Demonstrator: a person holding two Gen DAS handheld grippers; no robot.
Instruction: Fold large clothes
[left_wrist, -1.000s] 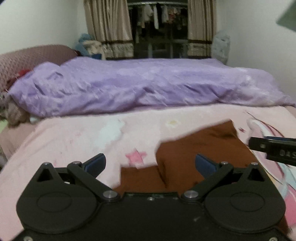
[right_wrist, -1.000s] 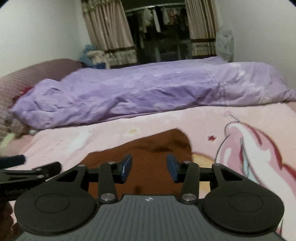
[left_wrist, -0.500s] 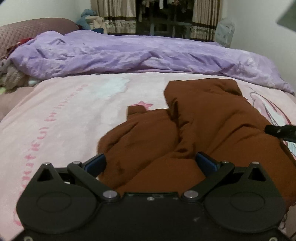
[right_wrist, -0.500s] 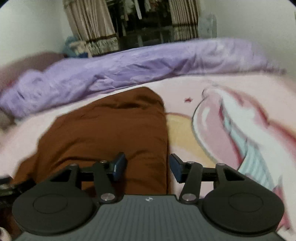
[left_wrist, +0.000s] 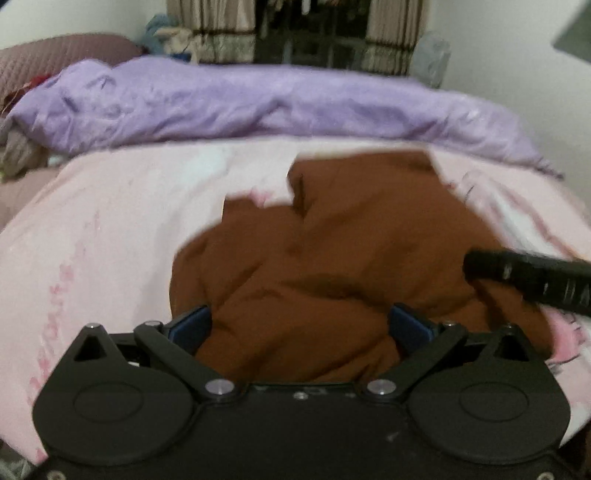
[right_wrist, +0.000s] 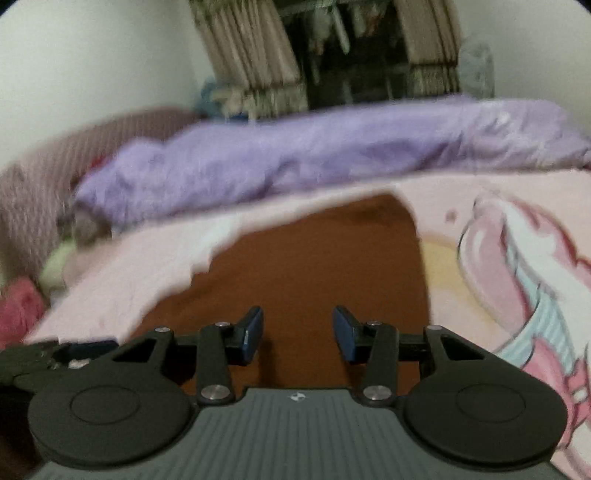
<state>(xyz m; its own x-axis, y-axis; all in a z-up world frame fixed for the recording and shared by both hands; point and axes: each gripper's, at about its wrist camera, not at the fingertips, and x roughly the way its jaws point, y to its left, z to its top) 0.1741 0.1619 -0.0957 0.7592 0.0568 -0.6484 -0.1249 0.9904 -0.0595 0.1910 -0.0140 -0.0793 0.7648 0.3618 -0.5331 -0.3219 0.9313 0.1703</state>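
A large brown garment (left_wrist: 332, 258) lies rumpled on the pink bed sheet (left_wrist: 110, 221); it also shows in the right wrist view (right_wrist: 314, 266). My left gripper (left_wrist: 301, 326) is open wide, low over the garment's near bunched part, holding nothing. My right gripper (right_wrist: 298, 338) is open, just above the garment's right half, holding nothing. The right gripper's finger (left_wrist: 528, 277) shows in the left wrist view over the garment's right edge. The left gripper's tip (right_wrist: 55, 350) shows at the left of the right wrist view.
A purple quilt (left_wrist: 258, 99) lies bunched along the far side of the bed. A dusky pink headboard cushion (left_wrist: 55, 59) and loose clothes (right_wrist: 18, 310) are at the left. Curtains and a dark window (left_wrist: 314, 33) stand behind. The pink sheet (right_wrist: 517, 258) has a cartoon print.
Both cameras have tilted and shifted over the garment. The garment's near part looks more bunched under the left gripper. Both grippers stay open.
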